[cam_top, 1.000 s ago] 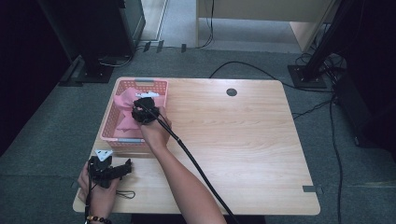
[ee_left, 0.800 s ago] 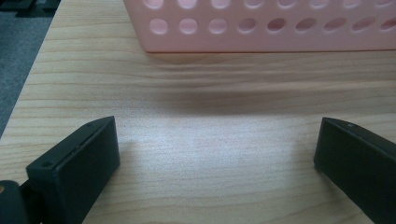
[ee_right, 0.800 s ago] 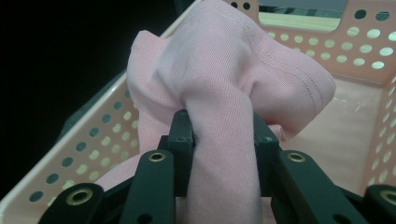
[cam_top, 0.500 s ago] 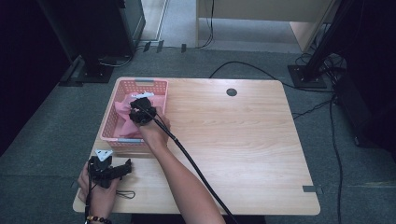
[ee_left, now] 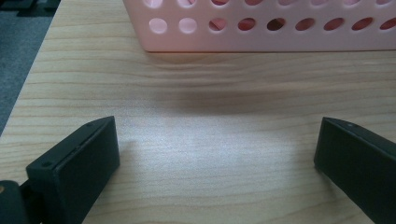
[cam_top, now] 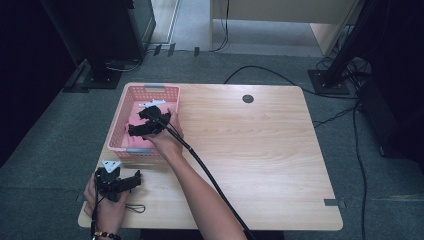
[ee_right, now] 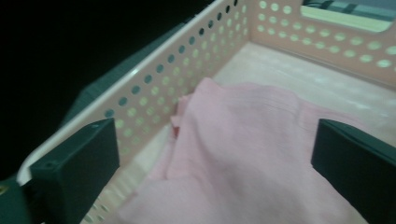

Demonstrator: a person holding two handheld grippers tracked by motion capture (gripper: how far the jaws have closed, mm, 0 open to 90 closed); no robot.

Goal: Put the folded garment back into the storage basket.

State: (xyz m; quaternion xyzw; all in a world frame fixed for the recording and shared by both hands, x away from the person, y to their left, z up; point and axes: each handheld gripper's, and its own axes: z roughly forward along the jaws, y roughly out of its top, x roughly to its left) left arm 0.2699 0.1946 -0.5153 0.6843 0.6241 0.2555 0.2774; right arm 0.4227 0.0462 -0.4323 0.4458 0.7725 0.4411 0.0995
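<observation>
The right gripper (cam_top: 145,121) hangs inside the pink perforated plastic basket (cam_top: 118,131) at the table's left rear, and its jaws have just been opening: they now stand spread wide, with the soft pink folded cloth (ee_right: 243,154) lying loose below and between them, touched by neither pad as far as the right gripper view shows. The cloth rests on the basket floor, bunched toward one long perforated wall, so the step in hand looks like letting go of the cloth in the basket.

To finish this well, the person should lift the right gripper straight up out of the basket and hold the jaws wide until they are above the rim, so that no fold catches on a pad and gets dragged back out. The trailing black cable (cam_top: 210,175) crosses the near edge of the basket; keeping it slack should stop it from tugging the light basket across the pale wooden table (cam_top: 270,165).

The left gripper (cam_top: 119,182) rests low at the table's front-left corner, jaws spread with nothing but bare wood between them, the basket's near wall just ahead. It can stay parked there.
</observation>
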